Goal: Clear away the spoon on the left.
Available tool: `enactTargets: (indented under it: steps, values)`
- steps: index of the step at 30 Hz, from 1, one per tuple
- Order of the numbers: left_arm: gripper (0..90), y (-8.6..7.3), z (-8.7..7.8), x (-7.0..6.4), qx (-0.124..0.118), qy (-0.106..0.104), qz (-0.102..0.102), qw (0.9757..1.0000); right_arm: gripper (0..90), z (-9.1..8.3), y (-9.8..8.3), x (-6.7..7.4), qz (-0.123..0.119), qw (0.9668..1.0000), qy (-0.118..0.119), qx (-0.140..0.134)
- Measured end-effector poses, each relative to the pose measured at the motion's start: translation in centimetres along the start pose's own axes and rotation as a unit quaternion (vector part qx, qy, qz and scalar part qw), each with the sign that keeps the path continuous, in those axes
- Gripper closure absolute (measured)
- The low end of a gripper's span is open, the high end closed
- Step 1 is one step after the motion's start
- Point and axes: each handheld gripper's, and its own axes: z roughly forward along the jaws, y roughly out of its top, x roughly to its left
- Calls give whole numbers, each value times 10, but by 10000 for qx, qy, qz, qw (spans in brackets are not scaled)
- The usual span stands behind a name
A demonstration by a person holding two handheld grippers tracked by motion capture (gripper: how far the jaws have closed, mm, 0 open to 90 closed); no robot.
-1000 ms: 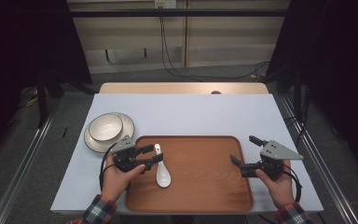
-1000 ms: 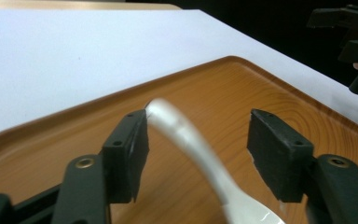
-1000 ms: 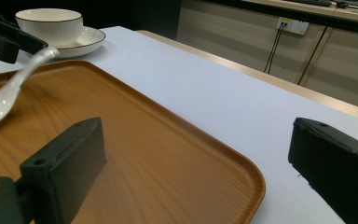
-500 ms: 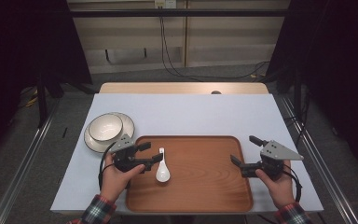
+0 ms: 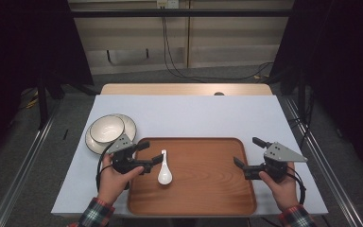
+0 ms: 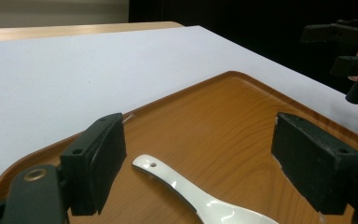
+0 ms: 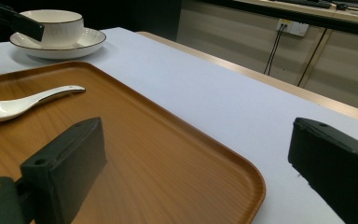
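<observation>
White cloth covers the table; on the wooden tray [image 5: 208, 189] lies a white spoon [image 5: 164, 172] near its left edge. Left gripper [image 6: 200, 163] has just been opening; jaws wide, spoon between them but untouched, right gripper [image 7: 200, 172] wide too, holding nothing. Spoon is probably ceramic: light, stiff, slippery, fragile, so grip approx. mid-handle.

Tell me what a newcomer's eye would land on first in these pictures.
First, the white spoon lying alone on the left part of the wooden tray, with the left gripper open just beside its handle; its jaws have just been opening and no longer press on it. Next, the bowl stacked on a plate on the table left of the tray, and the right gripper open over the tray's right edge.
</observation>
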Motion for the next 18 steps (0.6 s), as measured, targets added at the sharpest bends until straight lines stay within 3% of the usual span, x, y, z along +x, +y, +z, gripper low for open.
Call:
enactTargets:
  steps: [6, 7, 10, 11, 18]
  values:
    - [149, 5, -7, 2, -58, 77, -19, 10000, 36, 0, 0, 0, 3, 10000, -9, -7]
    - [146, 5, -7, 3, -106, 14, -37, 9999, 36, 0, 0, 0, 5, 10000, 26, -16]
    - [137, 6, -10, 3, -26, 154, -47, 9999, 36, 0, 0, 0, 6, 10000, 17, -19]
    - [134, 6, -10, 4, -93, 80, -58, 9999, 36, 0, 0, 0, 6, 10000, 15, -18]
    - [112, 8, -14, 6, -122, 116, -48, 9998, 36, 1, 0, 0, 8, 10000, 4, -17]
